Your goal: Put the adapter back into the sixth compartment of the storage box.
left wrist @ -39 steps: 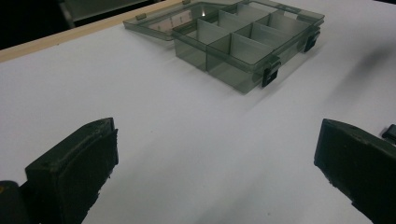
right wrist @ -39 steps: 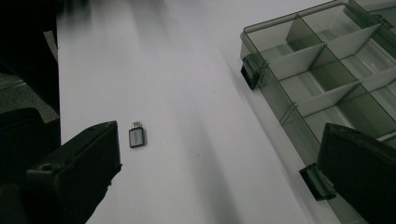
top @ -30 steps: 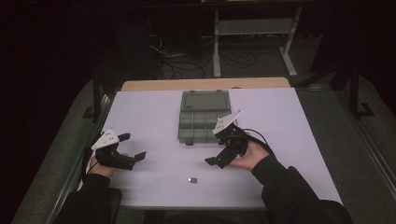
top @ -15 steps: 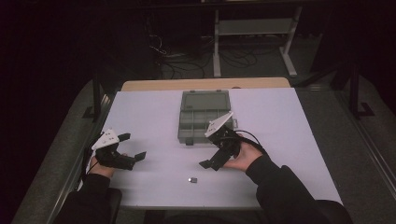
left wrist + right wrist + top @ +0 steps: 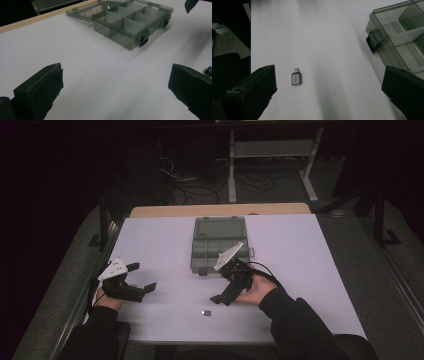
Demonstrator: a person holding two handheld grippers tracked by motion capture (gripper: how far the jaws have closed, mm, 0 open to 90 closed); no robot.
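Left tool point(image 5: 116, 82) gapes before compartment box point(image 5: 125, 21).

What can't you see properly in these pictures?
- Writing on the little adapter: too small and blurred in the right gripper view.
- Far end of the plastic box: cut off by the right edge of the right gripper view.
- Near corner of the box: covered by the right gripper and its grey plate in the high view.

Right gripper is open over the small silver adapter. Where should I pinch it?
Come straight down with the right gripper and pinch the adapter across its two long flat sides; it lies flat on the table, plug end pointing away, nothing crowding it.
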